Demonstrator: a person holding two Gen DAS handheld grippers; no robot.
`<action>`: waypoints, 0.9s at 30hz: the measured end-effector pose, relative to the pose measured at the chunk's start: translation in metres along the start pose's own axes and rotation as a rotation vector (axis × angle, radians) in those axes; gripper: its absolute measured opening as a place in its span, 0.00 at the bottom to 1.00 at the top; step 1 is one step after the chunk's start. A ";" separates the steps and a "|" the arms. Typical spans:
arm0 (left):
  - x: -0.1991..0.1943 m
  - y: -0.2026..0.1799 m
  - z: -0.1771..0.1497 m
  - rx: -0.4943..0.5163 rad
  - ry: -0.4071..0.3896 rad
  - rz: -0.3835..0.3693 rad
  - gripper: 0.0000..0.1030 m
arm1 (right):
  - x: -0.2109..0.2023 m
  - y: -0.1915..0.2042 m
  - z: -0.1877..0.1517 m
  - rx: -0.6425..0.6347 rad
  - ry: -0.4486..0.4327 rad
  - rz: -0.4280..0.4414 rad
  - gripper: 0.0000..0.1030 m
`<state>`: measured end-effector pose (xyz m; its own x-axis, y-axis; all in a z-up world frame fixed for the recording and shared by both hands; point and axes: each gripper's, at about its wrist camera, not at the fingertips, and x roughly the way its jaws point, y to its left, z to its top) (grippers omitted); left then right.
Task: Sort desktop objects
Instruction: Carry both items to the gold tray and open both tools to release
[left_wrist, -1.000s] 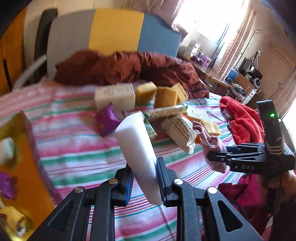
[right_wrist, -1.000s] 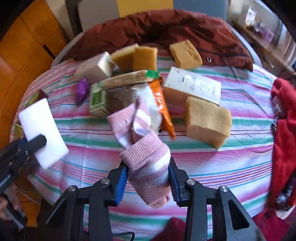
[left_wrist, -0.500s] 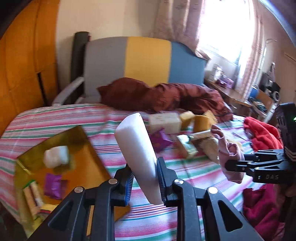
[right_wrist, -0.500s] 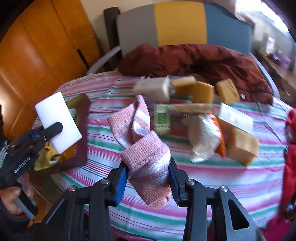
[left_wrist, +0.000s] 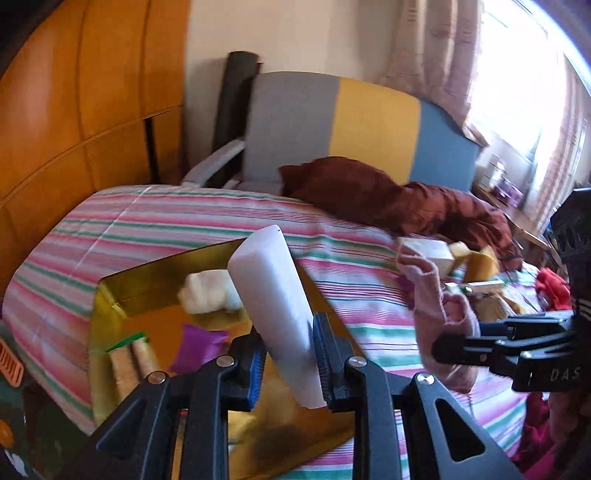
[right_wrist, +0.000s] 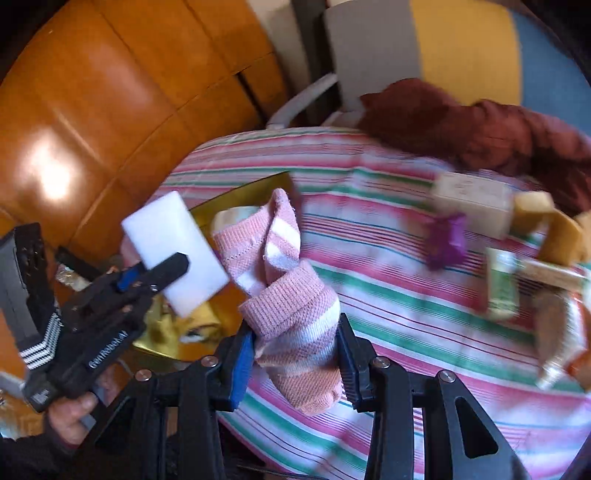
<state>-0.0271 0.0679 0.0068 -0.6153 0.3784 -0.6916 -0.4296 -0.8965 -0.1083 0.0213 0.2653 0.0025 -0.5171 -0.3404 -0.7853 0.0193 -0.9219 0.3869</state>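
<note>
Striped pink/green cloth covers the desk (left_wrist: 207, 229); orange wood panelling and a grey/yellow/blue chair sit behind it. Gold tray (left_wrist: 122, 291) sits at the desk's left edge and already holds a white lump, a purple wrapper (left_wrist: 195, 345) and wafer sticks, so it reads as the sort bin.

Left gripper (left_wrist: 289, 356) pinches a white foam block (left_wrist: 275, 302) at its lower end, block tilted up and forward, hanging over the tray. Probably poised for a drop there.

Right gripper (right_wrist: 295, 363) pinches a pink-and-white striped sock (right_wrist: 291, 295), bunched, free end flopping up toward the tray's near side. Sock is soft, so the grip bites mid-bundle.

Unsorted stuff remains at the desk's far right: cream box (right_wrist: 472, 203), yellow sponges (right_wrist: 554, 236), another purple wrapper (right_wrist: 445, 240), green packet (right_wrist: 500, 284).

Judgement: both loads are headed to the tray; the 2 grippers are close together, so releasing 1 at a time avoids a clash.
</note>
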 end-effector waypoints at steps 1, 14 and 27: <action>0.001 0.011 0.001 -0.016 0.002 0.017 0.23 | 0.011 0.009 0.004 -0.008 0.014 0.017 0.40; 0.031 0.124 0.011 -0.120 0.058 0.157 0.23 | 0.071 0.074 0.032 -0.037 0.059 0.115 0.40; 0.032 0.151 0.017 -0.227 0.052 0.140 0.52 | 0.079 0.086 0.044 0.048 0.001 0.227 0.79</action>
<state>-0.1231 -0.0519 -0.0191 -0.6212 0.2404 -0.7459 -0.1800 -0.9701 -0.1628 -0.0556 0.1670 -0.0048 -0.5033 -0.5385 -0.6758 0.0940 -0.8116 0.5766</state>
